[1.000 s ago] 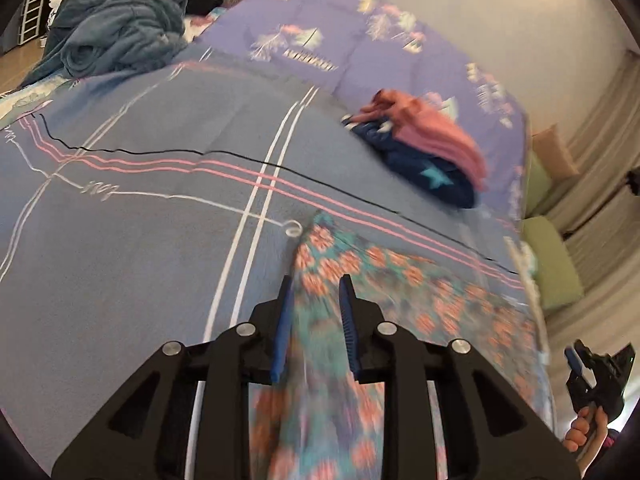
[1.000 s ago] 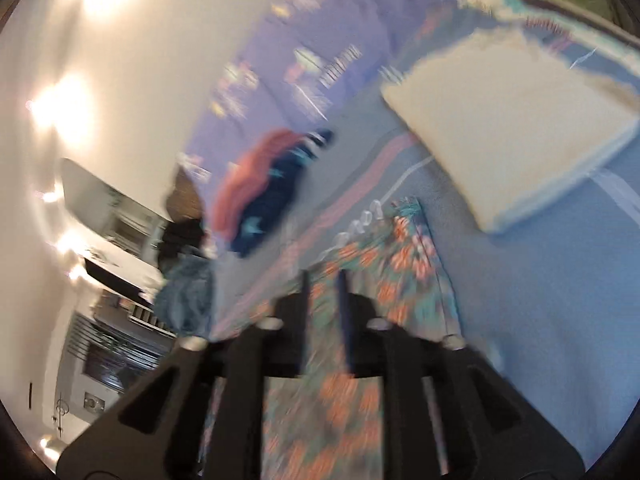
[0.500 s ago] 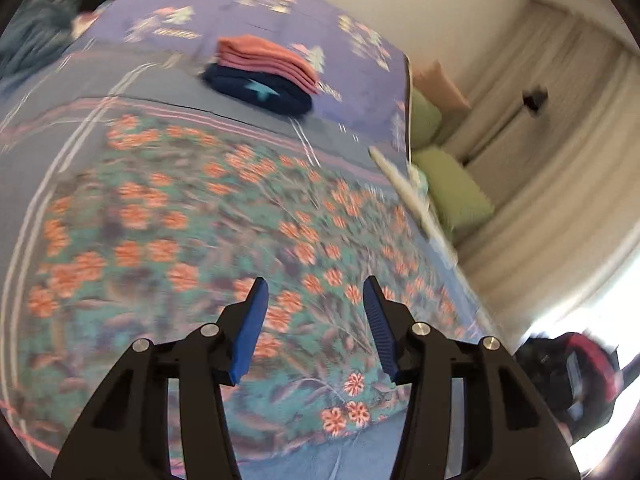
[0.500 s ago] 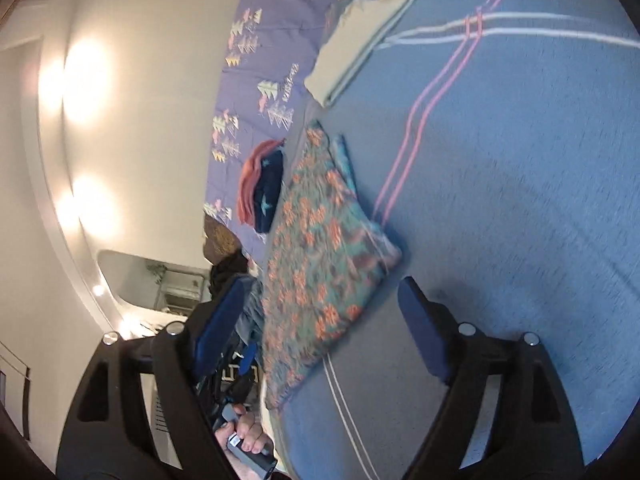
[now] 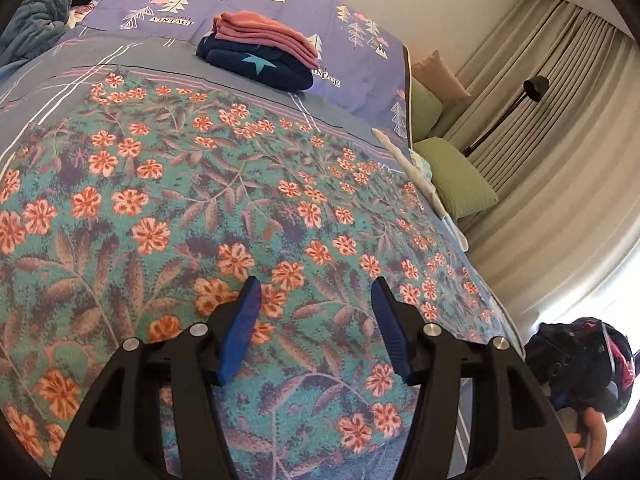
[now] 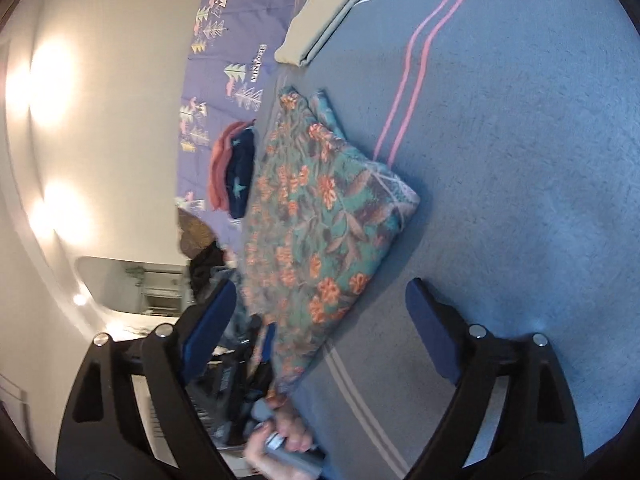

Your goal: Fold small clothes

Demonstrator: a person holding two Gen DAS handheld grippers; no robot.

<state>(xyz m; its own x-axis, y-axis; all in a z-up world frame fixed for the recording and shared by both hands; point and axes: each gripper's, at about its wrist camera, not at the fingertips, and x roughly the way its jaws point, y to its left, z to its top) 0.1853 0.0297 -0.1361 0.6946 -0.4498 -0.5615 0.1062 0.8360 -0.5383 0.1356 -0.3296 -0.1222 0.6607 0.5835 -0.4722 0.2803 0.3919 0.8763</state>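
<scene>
A teal garment with orange flowers [image 5: 208, 200] lies flat on the blue bedspread [image 6: 520, 160]. In the right wrist view the garment [image 6: 320, 220] shows as a folded, doubled layer. My left gripper [image 5: 315, 280] hovers over its near part, jaws opening, with no cloth pinched between the blue pads. My right gripper [image 6: 320, 286] stands wide and still opening at the garment's near edge, with nothing between its fingers. A folded pink and navy pile [image 5: 260, 52] sits beyond the garment. The left gripper's blue pad [image 6: 269, 340] and the hand [image 6: 288, 440] holding it show in the right wrist view.
A folded cream blanket [image 6: 320, 24] lies further along the bed. Purple tree-print bedding [image 5: 280, 4] runs along the wall. Green cushions [image 5: 460, 184], a floor lamp [image 5: 536, 88] and curtains stand past the bed's edge. A blue blanket heap [image 5: 36, 20] and a dark bag [image 5: 580, 360] lie at the sides.
Both grippers were shut on the flowered garment's edge a second ago; they have let go, widened and swung to new angles. The garment now lies laid over on the bed.
</scene>
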